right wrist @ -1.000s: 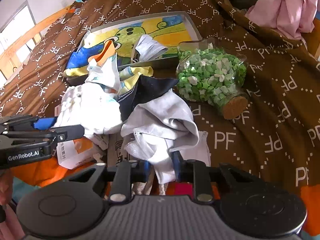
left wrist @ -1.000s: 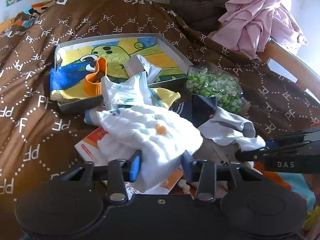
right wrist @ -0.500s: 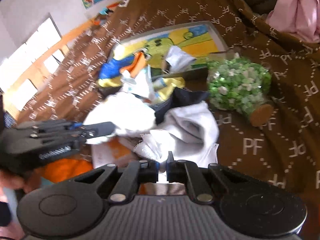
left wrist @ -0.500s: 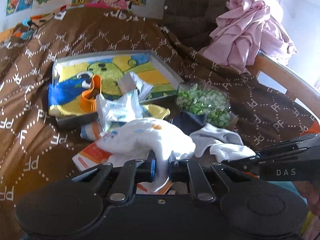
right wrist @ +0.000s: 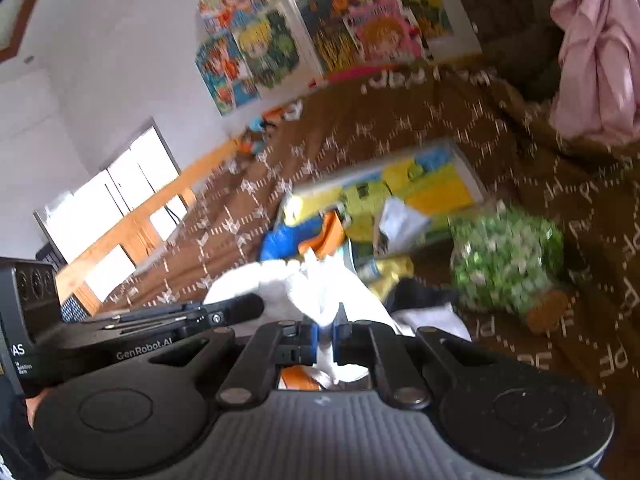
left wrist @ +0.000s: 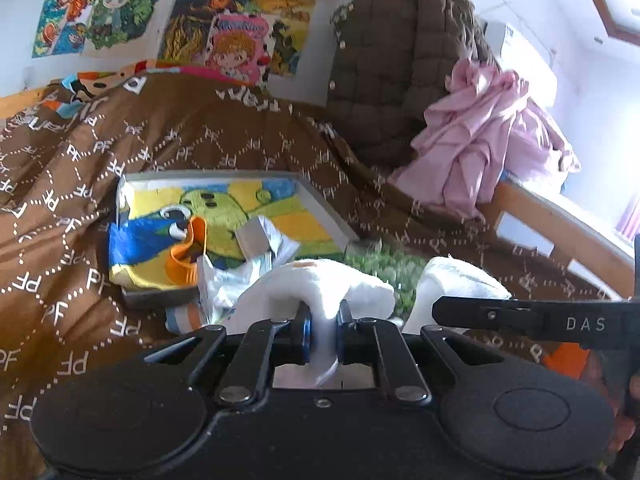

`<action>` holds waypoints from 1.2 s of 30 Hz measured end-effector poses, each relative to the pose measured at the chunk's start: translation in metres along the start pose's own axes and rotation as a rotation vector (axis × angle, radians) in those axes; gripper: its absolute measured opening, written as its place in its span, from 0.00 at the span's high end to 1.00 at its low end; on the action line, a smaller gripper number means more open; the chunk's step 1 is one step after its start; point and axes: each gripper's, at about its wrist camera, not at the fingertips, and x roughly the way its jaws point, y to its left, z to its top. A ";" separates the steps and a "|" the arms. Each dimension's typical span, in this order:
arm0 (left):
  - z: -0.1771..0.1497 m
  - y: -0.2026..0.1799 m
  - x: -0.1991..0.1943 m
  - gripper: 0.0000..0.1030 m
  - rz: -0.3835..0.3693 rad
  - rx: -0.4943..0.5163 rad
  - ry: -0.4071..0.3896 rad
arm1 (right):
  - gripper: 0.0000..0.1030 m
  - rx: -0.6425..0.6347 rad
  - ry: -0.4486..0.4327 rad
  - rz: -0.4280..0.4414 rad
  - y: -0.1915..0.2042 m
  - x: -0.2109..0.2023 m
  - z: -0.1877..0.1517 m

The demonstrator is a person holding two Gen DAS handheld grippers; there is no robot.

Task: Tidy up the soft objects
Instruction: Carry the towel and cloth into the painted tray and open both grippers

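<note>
Between the blue pads of the left gripper [left wrist: 322,334] a fold of a white towel [left wrist: 316,286] is pinched tight, the jaws nearly together on the cloth; the rest of the towel bulges up and forward over the fingers, clear of the pile below. The right gripper [right wrist: 325,338] likewise has its jaws clamped on a bunched white cloth [right wrist: 332,292], which rises in a crumpled peak ahead of the pads and hangs a little beneath them. Each gripper shows in the other's view, side by side and close: the right one at the right edge of the left view, the left one low at the left of the right view.

Beyond the two cloths lies the rest of the heap on a brown bedspread [left wrist: 224,136] printed with white letters: a dark garment [right wrist: 416,294], a crinkled plastic bag [left wrist: 224,280] and an orange piece [left wrist: 188,258]. These rest on or against a shallow tray [left wrist: 324,208] lined with a bright cartoon picture. To its right a jar [right wrist: 506,260] of green and white bits lies on its side, cork end toward the camera, blurred. Farther back a pink garment [left wrist: 488,144] is draped over the wooden bed rail [left wrist: 560,224], a brown quilted jacket [left wrist: 396,68] hangs behind it, and posters [left wrist: 120,12] cover the wall.
</note>
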 end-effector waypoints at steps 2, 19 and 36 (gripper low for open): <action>0.003 0.001 -0.005 0.89 -0.003 -0.011 -0.027 | 0.93 -0.016 -0.038 0.012 0.003 -0.003 0.001; 0.080 0.043 0.019 0.88 0.073 -0.049 -0.145 | 0.93 0.049 -0.350 -0.026 -0.016 0.046 0.071; 0.066 0.169 0.151 0.86 0.079 -0.221 0.003 | 0.93 0.094 -0.098 -0.088 -0.032 0.226 0.074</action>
